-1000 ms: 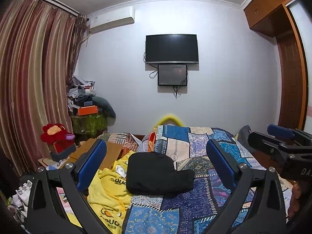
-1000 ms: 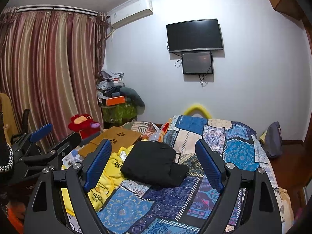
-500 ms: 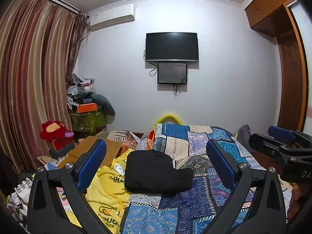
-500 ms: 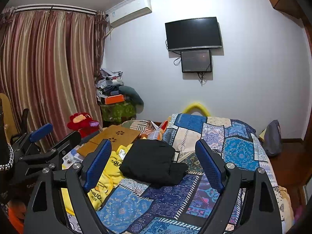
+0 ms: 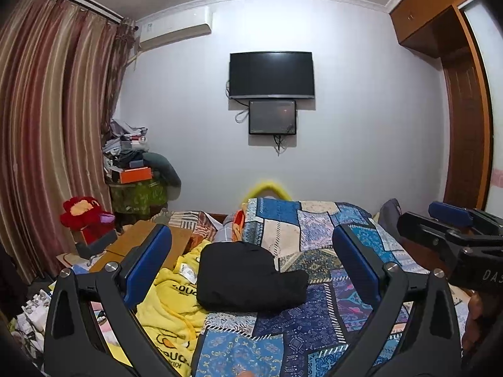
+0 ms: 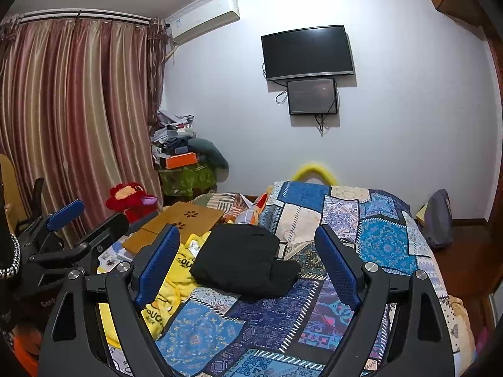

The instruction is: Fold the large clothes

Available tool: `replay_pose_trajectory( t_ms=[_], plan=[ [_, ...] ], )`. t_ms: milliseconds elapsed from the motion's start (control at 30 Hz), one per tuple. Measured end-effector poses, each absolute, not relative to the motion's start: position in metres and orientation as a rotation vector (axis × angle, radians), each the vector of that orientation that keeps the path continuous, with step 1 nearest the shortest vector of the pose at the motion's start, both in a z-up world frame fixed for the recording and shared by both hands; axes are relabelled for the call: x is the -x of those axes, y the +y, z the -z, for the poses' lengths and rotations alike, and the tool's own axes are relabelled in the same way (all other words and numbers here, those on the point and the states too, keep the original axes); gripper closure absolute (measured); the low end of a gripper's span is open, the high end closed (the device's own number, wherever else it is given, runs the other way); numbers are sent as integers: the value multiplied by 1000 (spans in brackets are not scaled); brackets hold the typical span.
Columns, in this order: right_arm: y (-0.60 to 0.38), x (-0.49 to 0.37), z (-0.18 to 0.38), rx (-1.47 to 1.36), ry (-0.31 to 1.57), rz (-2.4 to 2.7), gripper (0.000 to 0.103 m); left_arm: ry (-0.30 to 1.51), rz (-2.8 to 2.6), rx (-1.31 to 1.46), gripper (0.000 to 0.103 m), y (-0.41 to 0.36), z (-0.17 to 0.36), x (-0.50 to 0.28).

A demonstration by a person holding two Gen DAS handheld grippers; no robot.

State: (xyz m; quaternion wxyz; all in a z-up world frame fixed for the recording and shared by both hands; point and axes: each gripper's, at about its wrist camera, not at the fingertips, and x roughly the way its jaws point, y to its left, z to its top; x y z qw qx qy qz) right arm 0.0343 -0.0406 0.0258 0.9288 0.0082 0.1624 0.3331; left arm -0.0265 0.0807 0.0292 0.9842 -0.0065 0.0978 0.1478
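A black garment lies folded in a compact bundle on the patchwork bedspread; it also shows in the right wrist view. A crumpled yellow garment lies beside it on the left, seen too in the right wrist view. My left gripper is open and empty, held well above and short of the black bundle. My right gripper is open and empty, also held back from it. Each gripper shows at the edge of the other's view.
A wooden lap desk lies at the bed's left side by a red plush toy. A cluttered stand is by the curtains. A TV hangs on the far wall. A grey bag sits on the floor at the right.
Both views have drifted slightly, the scene sliding a little lower and farther away. Both grippers stay open and the garments have not moved.
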Motion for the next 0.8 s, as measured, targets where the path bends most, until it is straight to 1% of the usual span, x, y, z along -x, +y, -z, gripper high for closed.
replay_pose_trajectory(
  t_ms=[800],
  plan=[
    [-41,-40,-21,-42,352,-678,17,207,-279,10,0,74,-26,24]
  ],
)
